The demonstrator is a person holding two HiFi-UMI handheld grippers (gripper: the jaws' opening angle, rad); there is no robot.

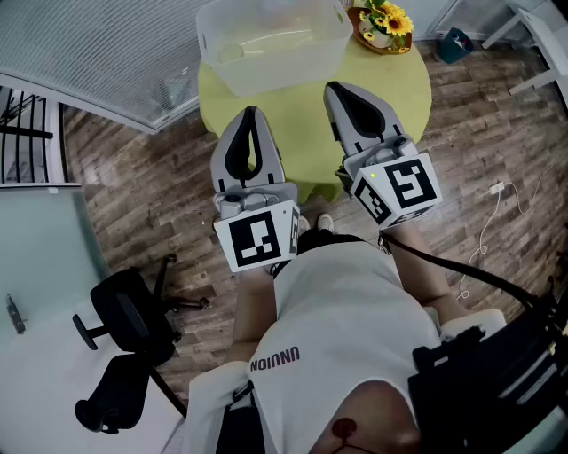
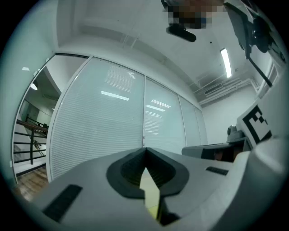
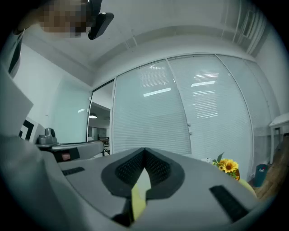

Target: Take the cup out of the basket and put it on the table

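Observation:
A translucent white plastic basket (image 1: 275,40) stands on the far part of the round yellow-green table (image 1: 404,84). A pale rounded shape (image 1: 229,51) shows faintly through its left corner; I cannot tell whether it is the cup. My left gripper (image 1: 251,112) hangs over the table's near edge, shut and empty, short of the basket. My right gripper (image 1: 335,87) is over the table just before the basket's near wall, also shut with nothing in it. The left gripper view shows the closed tips (image 2: 145,149) against glass blinds, and so does the right gripper view (image 3: 144,149).
A pot of sunflowers (image 1: 383,22) stands on the table right of the basket, also in the right gripper view (image 3: 227,166). A black office chair (image 1: 124,341) is on the floor at the left. A white cable (image 1: 491,213) lies at the right. Glass partitions close the left side.

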